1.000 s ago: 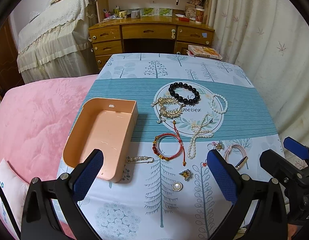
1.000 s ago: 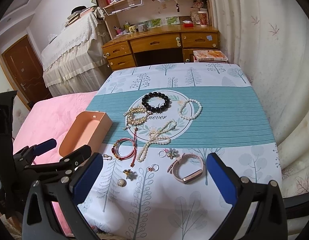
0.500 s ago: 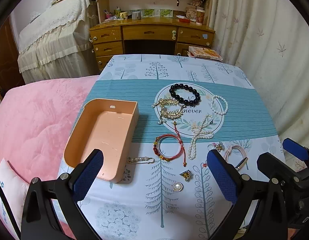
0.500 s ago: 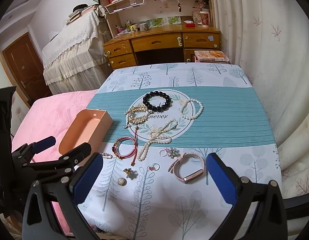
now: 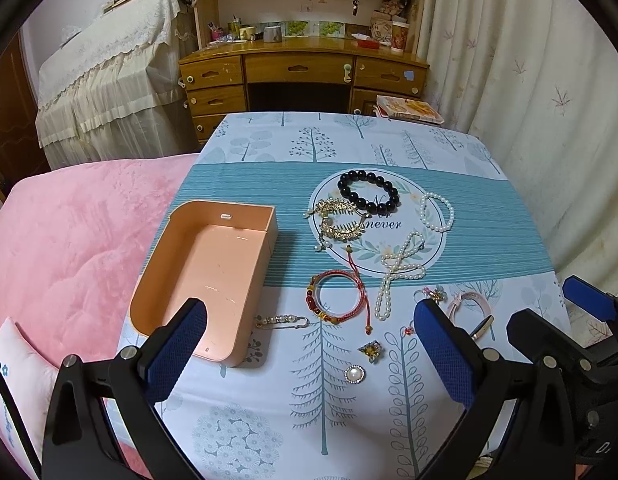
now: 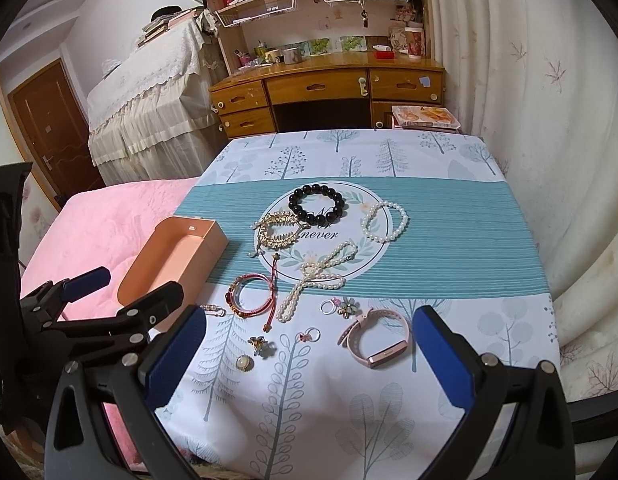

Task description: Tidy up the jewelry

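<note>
Here one peach box point(image 5: 213, 276), one black bracelet point(image 6: 317, 203), two pearl pieces; both grippers' fingers point(image 6: 443, 360) spread, empty.

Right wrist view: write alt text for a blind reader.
The open right gripper hovers above a tree-print tablecloth strewn with jewelry: black bead bracelet, pearl bracelet, pink watch. An empty peach box sits left, near the left gripper.
</note>
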{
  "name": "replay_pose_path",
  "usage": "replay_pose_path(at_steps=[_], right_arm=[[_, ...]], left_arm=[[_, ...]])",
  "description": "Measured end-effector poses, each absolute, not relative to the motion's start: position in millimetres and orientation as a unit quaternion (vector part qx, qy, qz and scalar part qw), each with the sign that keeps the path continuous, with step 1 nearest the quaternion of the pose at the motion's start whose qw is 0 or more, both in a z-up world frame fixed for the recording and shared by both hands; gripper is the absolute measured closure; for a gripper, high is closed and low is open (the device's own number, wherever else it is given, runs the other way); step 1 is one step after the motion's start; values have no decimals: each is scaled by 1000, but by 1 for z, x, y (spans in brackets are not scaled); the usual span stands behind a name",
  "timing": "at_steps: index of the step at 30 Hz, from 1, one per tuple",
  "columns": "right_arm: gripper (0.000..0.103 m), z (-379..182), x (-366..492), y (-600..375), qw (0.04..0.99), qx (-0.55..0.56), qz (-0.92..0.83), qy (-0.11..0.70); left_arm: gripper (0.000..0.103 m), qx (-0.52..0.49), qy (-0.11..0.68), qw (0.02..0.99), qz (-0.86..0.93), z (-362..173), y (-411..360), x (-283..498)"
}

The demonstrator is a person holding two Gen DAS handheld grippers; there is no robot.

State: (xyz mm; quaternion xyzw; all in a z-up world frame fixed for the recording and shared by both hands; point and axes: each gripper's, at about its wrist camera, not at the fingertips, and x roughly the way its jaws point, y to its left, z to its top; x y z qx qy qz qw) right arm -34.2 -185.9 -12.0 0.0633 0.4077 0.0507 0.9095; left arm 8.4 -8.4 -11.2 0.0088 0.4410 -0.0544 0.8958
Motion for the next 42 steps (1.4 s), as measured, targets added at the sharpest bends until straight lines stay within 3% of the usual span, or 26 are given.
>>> replay_pose_path(at_steps=[25, 33, 42], right_arm=[[0, -26, -27, -192, 898, 95, 66, 424], [21, -25, 14, -207, 884, 93, 82, 451], [38, -33, 107, -252, 856, 142, 70, 493]], left_arm=[[1, -5, 486, 870, -81, -29, -9, 20], [1, -30, 545, 829, -125, -32, -3, 71], [1, 16, 508, 857, -89, -12, -18, 161]])
